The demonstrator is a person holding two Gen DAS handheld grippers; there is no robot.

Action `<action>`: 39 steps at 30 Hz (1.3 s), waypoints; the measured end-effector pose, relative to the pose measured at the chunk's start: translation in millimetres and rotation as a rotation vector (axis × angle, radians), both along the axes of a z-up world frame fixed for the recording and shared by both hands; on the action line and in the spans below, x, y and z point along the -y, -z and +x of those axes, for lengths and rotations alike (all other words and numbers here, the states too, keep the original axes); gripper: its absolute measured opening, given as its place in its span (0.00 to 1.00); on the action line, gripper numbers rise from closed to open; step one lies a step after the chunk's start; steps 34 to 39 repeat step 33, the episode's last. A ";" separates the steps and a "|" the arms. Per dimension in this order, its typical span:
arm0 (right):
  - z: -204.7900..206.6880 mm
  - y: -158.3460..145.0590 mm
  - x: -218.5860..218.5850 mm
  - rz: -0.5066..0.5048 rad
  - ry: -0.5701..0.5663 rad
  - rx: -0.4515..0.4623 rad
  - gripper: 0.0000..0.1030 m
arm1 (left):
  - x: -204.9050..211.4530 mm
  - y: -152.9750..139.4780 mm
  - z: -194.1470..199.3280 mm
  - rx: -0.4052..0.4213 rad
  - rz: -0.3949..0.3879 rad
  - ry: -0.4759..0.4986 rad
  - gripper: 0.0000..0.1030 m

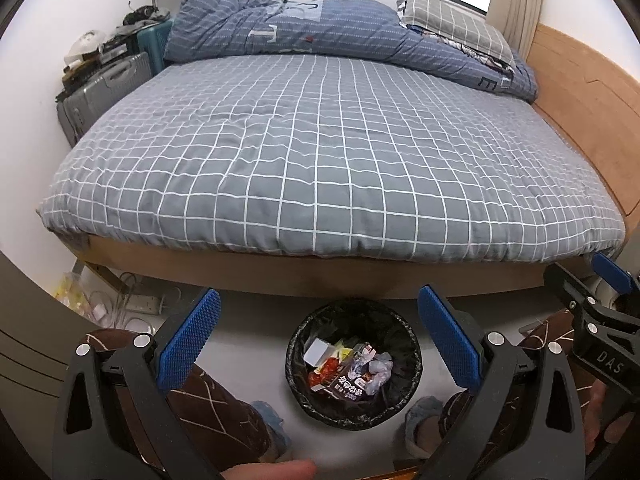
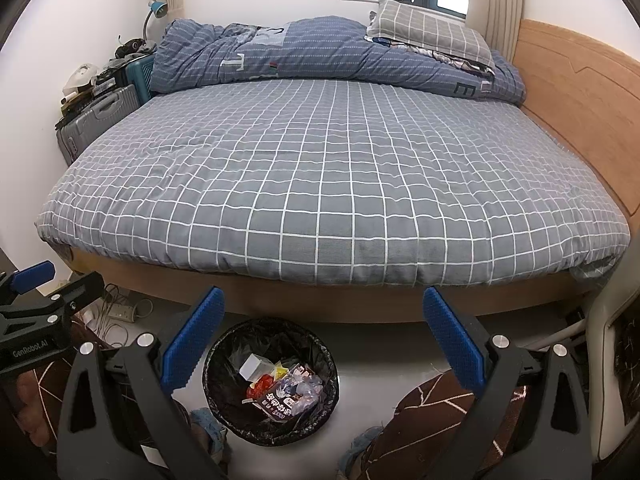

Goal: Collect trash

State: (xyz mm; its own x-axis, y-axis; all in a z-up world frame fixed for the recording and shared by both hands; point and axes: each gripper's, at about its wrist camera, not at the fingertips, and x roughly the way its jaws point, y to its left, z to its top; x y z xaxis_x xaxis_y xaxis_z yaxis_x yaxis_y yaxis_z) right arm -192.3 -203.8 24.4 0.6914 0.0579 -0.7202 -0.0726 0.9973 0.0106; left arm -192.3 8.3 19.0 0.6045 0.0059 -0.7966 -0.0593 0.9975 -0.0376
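A round bin with a black liner [image 1: 354, 364] [image 2: 271, 380] stands on the grey floor at the foot of the bed. Inside lie a white box, red wrappers, crumpled paper and a dark printed packet [image 1: 352, 376] [image 2: 280, 398]. My left gripper [image 1: 320, 300] hangs open above the bin, its blue pads wide apart with nothing between them. My right gripper [image 2: 324, 300] is open too, empty, with the bin below its left pad. Each gripper shows at the edge of the other's view: the right gripper [image 1: 600, 304] and the left gripper [image 2: 32, 300].
A bed with a grey checked cover [image 1: 320, 160] [image 2: 320, 176] fills the view ahead, a blue quilt and pillow at its far end. Suitcases [image 1: 104, 88] stand at the left wall. A power strip with cables [image 1: 140, 304] lies on the floor. The person's knees in brown trousers [image 1: 216, 396] flank the bin.
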 end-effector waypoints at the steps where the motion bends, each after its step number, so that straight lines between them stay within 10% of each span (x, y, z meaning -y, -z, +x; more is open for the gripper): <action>1: 0.1 0.2 0.1 0.001 0.000 -0.001 0.93 | 0.1 0.1 0.0 0.000 0.002 -0.001 0.94; 39: 2.7 5.7 -1.9 0.003 -0.016 -0.010 0.93 | -1.3 0.9 2.6 -0.021 -0.016 0.014 0.94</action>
